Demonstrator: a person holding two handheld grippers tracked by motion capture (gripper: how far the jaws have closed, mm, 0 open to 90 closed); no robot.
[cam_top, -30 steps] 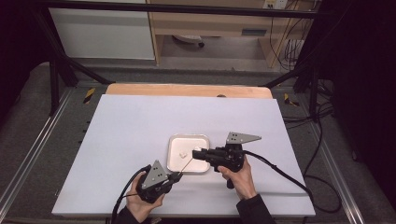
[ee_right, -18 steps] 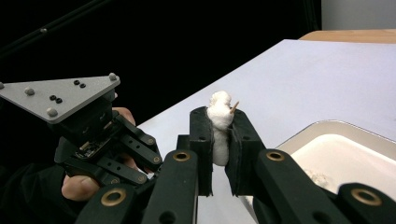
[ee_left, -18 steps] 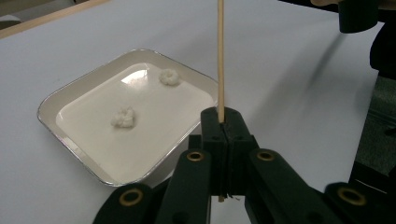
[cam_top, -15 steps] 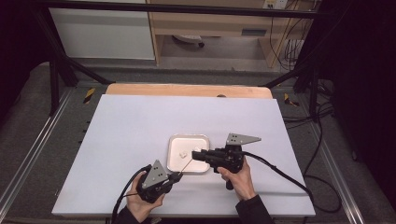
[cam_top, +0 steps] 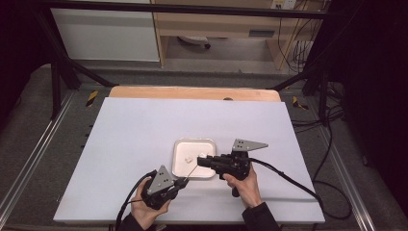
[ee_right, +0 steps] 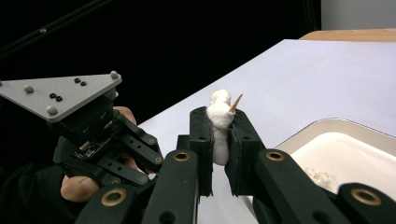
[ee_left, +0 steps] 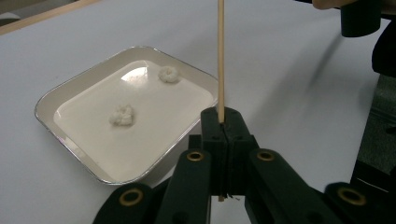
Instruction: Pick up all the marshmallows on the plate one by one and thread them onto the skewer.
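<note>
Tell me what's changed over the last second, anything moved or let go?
Nothing visibly changed. The left gripper stays shut on the wooden skewer, the right gripper on the white piece with the tip through it; two pieces remain in the tray.

**A:** Which elements differ between the earlier high views and the present one?

**B:** None that can be made out. The left gripper (cam_top: 182, 182), closed on the wooden skewer (ee_left: 220, 56), and the right gripper (cam_top: 202, 160), closed on the white lump (ee_right: 219, 122), show no displacement and no change of jaw gap.

**A:** And the contents of the tray (cam_top: 194, 140)?

**B:** The two loose lumps (ee_left: 122, 115) show no shift; no change is visible there either.
</note>
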